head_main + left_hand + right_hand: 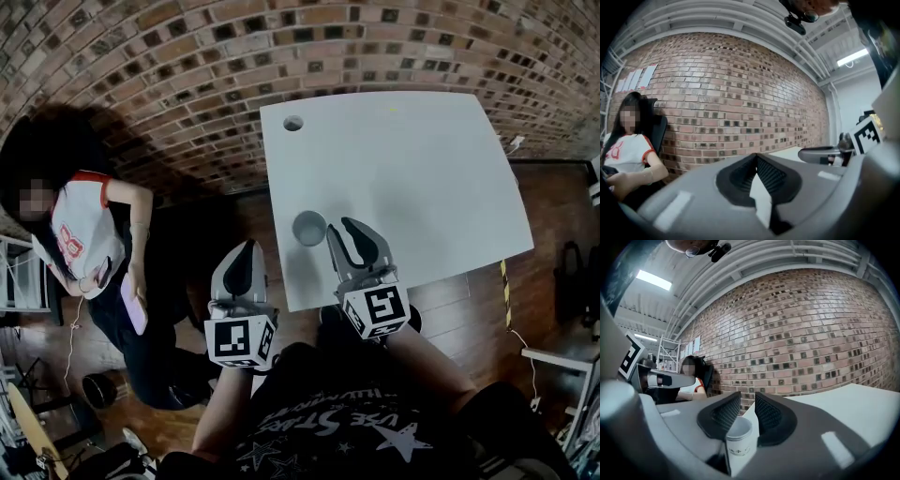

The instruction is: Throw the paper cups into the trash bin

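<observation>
From the head view: a paper cup (309, 228) upright on the white tabletop (422, 178), near its front left edge, just beside the right gripper (344, 229), at that gripper's left side rather than squarely between its tips. Left gripper (247, 247) off the tabletop's left edge, apart from the cup. Seated person (84, 234) at far left; no trash bin to be made out anywhere. In the left gripper view: fingers (776, 176) clenched tip to tip on nothing, brick wall (731, 93) ahead. In the right gripper view: fingers (768, 414) released, parted by a narrow gap, with the cup low and close by the left pad and pressed by neither; hard to tell whether touching. Looks like the pick-up step, cup not yet held. To do it well: widen the gap first, likely too narrow for the rim as it stands; shift left until the cup sits centred; close gently on the wall below the rim, enough to lift without crushing thin paper; keep level, and avoid nudging the cup so near the edge.
</observation>
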`<state>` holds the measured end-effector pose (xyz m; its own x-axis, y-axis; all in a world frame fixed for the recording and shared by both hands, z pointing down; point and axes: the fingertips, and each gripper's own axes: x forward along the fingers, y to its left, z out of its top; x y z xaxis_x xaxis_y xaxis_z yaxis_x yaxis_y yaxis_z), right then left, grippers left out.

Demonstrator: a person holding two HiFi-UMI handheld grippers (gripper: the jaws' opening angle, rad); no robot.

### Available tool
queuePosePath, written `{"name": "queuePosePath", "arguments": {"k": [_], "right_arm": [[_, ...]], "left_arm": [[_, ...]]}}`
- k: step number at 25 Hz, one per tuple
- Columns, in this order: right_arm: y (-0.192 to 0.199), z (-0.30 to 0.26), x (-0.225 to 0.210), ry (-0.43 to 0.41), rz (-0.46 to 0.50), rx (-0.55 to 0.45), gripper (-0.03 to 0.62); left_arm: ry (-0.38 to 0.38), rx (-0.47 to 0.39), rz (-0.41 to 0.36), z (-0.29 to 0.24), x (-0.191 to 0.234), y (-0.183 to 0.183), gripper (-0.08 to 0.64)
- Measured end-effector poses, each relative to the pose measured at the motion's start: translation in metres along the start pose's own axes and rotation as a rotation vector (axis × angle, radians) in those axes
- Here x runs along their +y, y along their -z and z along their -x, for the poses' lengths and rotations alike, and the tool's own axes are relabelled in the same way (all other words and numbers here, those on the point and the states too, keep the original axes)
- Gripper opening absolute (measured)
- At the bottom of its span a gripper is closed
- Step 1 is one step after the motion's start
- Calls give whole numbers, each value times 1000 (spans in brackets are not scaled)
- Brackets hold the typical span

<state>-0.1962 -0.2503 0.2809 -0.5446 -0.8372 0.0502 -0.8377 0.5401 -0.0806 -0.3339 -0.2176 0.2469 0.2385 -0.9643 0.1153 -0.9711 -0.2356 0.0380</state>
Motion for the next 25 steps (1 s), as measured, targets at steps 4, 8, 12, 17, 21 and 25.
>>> {"name": "queuePosePath", "arguments": {"k": [4, 8, 12, 17, 21, 25], "right_arm": [[15, -10, 1, -64, -12, 24, 177], [34, -16, 22, -147, 5, 100, 349], [56, -18, 31, -144, 35, 155, 429], [84, -19, 32, -136, 39, 201, 454], [103, -26, 33, -137, 40, 222, 467], [116, -41, 38, -171, 64, 249, 479]], "left_arm": [[0, 18, 0, -8, 2, 19, 5], [1, 60, 22, -11, 7, 18, 5], [27, 72, 25, -15, 13, 30, 5], [63, 91, 17, -19, 13, 54, 5], [52, 128, 44, -24, 18, 60, 5], [51, 143, 56, -30, 22, 72, 5]]}}
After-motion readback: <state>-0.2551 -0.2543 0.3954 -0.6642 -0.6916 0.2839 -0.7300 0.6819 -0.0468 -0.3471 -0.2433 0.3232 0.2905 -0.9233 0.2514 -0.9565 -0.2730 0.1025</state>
